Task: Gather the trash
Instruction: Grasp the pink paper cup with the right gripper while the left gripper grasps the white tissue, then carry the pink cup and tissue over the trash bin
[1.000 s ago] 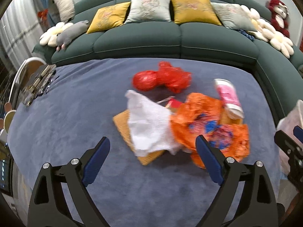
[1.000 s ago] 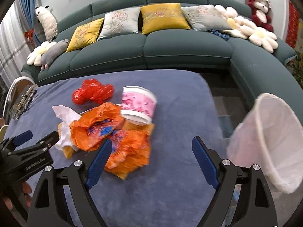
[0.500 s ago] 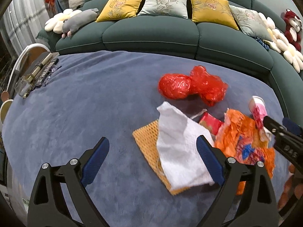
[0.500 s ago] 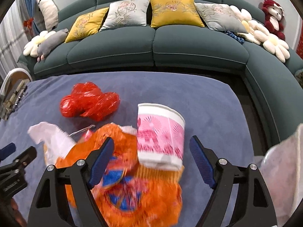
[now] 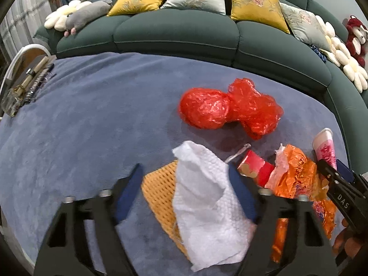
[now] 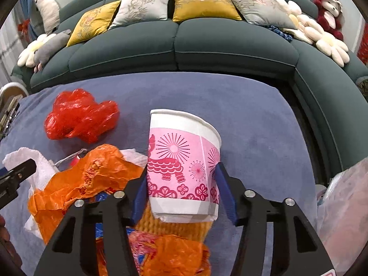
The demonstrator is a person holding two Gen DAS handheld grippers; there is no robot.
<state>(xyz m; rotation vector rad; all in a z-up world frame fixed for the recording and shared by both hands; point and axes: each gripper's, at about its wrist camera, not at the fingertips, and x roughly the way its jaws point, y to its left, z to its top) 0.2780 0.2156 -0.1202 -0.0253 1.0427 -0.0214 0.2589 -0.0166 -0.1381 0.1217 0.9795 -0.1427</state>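
Both tools have just been closing, the right tool (image 6: 182, 189) around the pink cup (image 6: 184, 161), the left tool (image 5: 184, 191) around the white tissue (image 5: 204, 197), so trash can be lifted.

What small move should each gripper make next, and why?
Probably finish closing both. The right gripper, whose jaws have just been closing, straddles the pink-and-white paper cup, pads at its sides. The left gripper, also closing, brackets the white paper towel and orange mesh pad; its left pad is not yet touching.

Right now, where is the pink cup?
In the right wrist view the pink cup stands mid-frame between the right gripper fingers, beside the orange bag on the blue cloth.
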